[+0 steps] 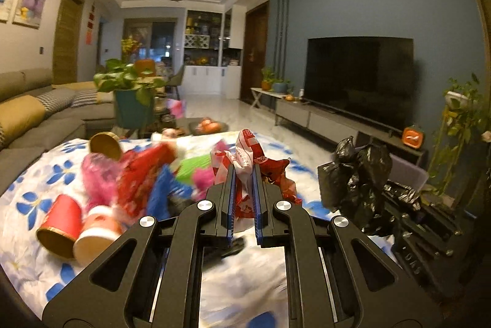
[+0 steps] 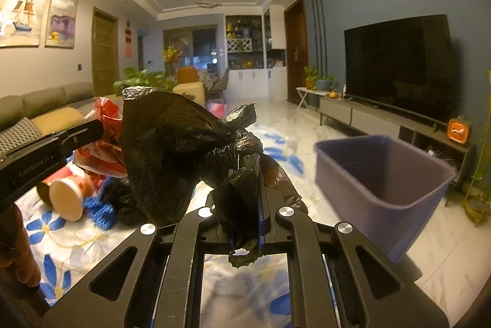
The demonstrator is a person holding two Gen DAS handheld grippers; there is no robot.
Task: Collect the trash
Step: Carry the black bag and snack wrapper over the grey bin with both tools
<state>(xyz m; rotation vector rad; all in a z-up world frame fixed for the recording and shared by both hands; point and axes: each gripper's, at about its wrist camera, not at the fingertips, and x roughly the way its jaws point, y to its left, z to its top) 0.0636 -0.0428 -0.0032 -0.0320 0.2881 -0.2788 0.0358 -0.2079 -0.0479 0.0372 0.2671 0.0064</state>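
Note:
My left gripper (image 1: 244, 174) is shut on a crumpled red-and-white plastic bag (image 1: 247, 151), held a little above the floral cloth (image 1: 36, 174). Left of it lies a blurred trash pile: red paper cups (image 1: 61, 223), pink wrapping (image 1: 98, 177) and a blue scrap (image 1: 161, 196). My right gripper (image 2: 245, 186) is shut on a black trash bag (image 2: 172, 137), whose crumpled mouth stands open above the cloth. In the right wrist view the red-and-white bag (image 2: 104, 140) hangs just left of the black bag. A purple bin (image 2: 383, 183) stands to the right.
A grey sofa (image 1: 36, 116) runs along the left. A potted plant (image 1: 132, 100) and a low table with a fruit bowl (image 1: 208, 126) stand beyond the cloth. The TV (image 1: 359, 79) on its long cabinet lines the right wall, with plants (image 1: 460, 125) nearby.

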